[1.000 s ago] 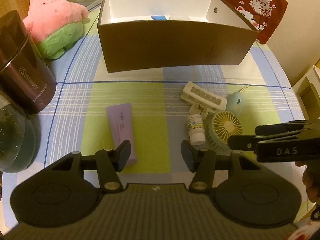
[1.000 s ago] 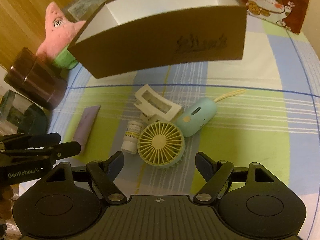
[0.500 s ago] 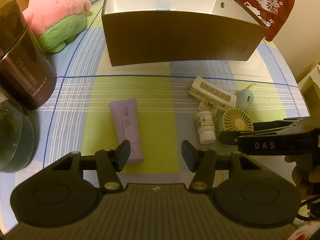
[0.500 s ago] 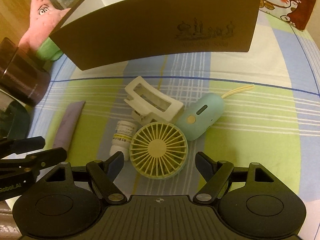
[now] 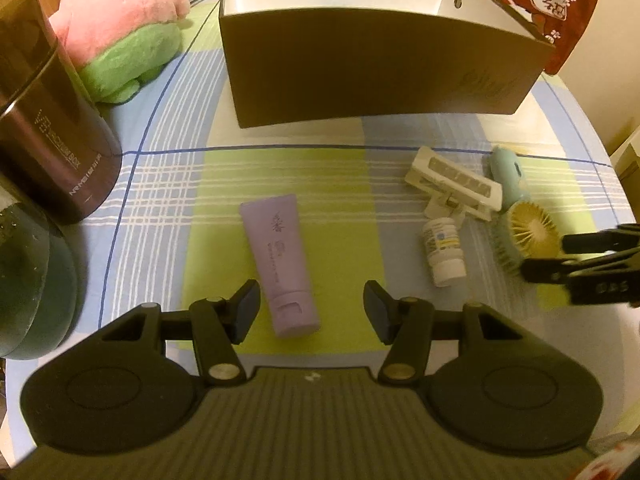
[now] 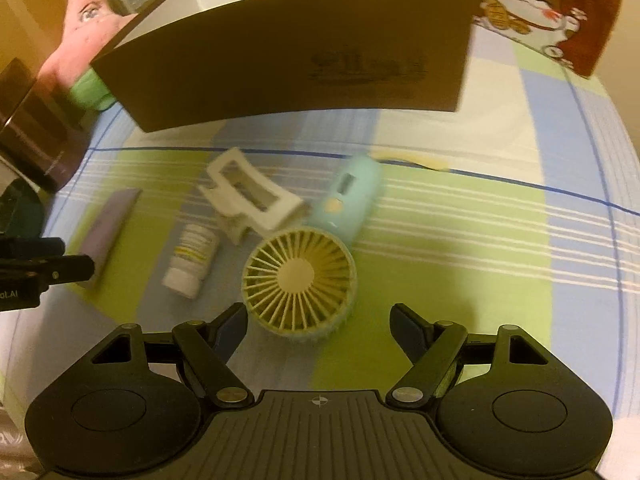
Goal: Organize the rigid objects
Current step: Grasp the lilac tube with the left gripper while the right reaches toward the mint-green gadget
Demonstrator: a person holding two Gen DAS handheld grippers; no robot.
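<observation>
1. Checked cloth in green, blue and white covers the table, with a wall corner showing at the far right.
2. At the far side stands a brown box with a white inside, open at the top.
3. Left of the box lies a pink and green plush toy; nearer on that side stands a dark brown canister.
4. A red cloth with a lucky cat lies behind the box to the right.
5. The left gripper is spread wide and holds nothing; it hangs over the cap end of a purple tube, which lies flat between its fingers without touching them.
6. The right gripper is likewise wide open and empty, with the round head of a small handheld fan between its fingertips, just ahead of them.
7. The fan's mint handle points away toward the box.
8. A white hair clip lies against the fan's handle on the left.
9. A small white bottle lies on its side just beside the clip and the fan.
</observation>
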